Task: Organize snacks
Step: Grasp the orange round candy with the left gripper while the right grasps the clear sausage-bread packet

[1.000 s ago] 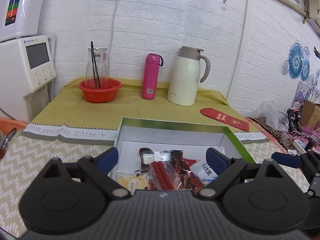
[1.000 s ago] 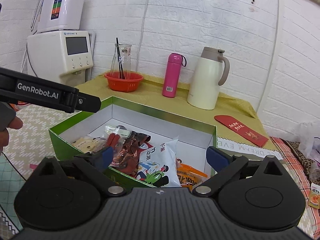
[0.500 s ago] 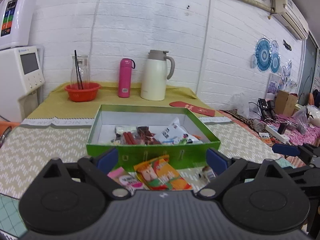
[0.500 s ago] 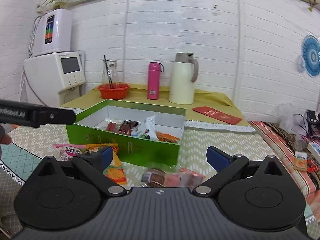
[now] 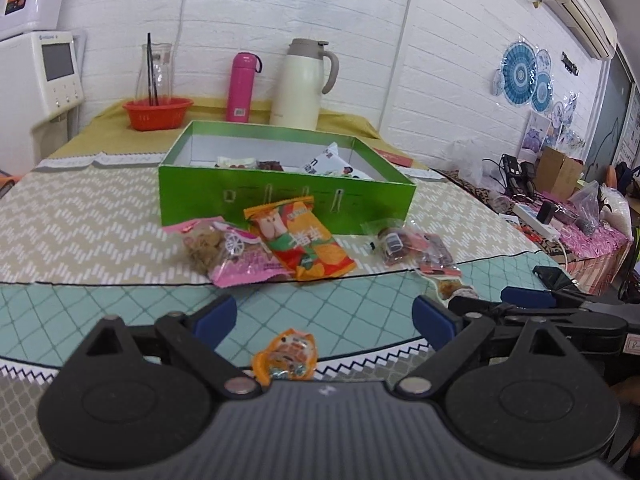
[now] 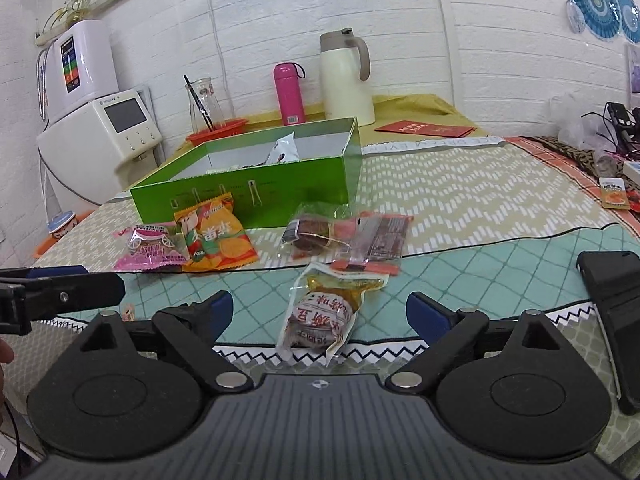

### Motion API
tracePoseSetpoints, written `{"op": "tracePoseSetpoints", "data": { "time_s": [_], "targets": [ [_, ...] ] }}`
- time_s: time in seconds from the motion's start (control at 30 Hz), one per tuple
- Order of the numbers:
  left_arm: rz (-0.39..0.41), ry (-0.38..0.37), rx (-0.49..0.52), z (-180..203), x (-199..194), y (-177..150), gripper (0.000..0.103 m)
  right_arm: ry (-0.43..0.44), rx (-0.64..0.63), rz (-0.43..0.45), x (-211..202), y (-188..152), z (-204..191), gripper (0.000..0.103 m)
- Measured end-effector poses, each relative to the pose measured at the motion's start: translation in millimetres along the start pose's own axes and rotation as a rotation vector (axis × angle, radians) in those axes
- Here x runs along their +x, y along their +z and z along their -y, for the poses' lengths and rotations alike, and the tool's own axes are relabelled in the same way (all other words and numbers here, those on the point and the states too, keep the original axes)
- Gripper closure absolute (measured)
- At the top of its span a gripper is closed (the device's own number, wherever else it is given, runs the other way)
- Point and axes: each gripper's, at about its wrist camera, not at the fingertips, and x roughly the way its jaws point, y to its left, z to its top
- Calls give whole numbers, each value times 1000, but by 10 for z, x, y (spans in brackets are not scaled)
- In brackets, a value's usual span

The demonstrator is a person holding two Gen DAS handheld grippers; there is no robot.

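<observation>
Hovering low over the teal diamond-print mat, the left gripper [image 5: 324, 316] has its blue-padded jaws spread wide and empty, a small crinkly orange sweet wrapper [image 5: 286, 358] lying between them. The right gripper [image 6: 320, 314] is equally wide and empty, straddling a glossy clear pouch with a yellow top [image 6: 324, 316]. Farther on, on the beige zigzag cloth, lie a pink packet [image 5: 236, 254], an orange chip bag [image 5: 300, 240] and clear-wrapped dark snacks [image 6: 320, 234]. Behind them sits the rectangular green cardboard box [image 5: 280, 196], white inside, holding more packets. A smooth pink flask [image 5: 242, 86] and cream jug [image 5: 302, 84] stand by the brick wall.
</observation>
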Motion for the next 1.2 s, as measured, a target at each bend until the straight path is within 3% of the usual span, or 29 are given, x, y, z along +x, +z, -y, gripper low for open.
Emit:
{"op": "tracePoseSetpoints", "data": {
  "time_s": [0.33,0.4,0.73,0.87,0.9,0.93,0.97,1.07,1.2],
  "targets": [
    [-80,20,-53,-158,58,-165,10,-34,-31,-20,115,-53,-62,0],
    [-90,16,-59,-158,83,-174,10,-38,-36,-32,135,-78,-70,31],
    [-89,42,-142,-314,129,-154,10,53,-114,-50,79,-128,-228,31],
    [-89,17,-105,-301,169,-171,12,60,-118,-47,81,-139,-263,31],
    [-85,22,-91,-283,181,-170,20,60,-118,-48,85,-136,-270,31],
    [-85,22,-76,-267,190,-165,35,61,-116,-48,88,-131,-271,31],
    [-87,26,-67,-257,195,-155,41,62,-113,-49,90,-130,-270,30],
    [-91,10,-73,-269,209,-141,44,63,-111,-49,96,-127,-267,30],
    [-105,-17,-41,-238,188,-154,62,62,-109,-49,100,-125,-266,30]
  ]
}}
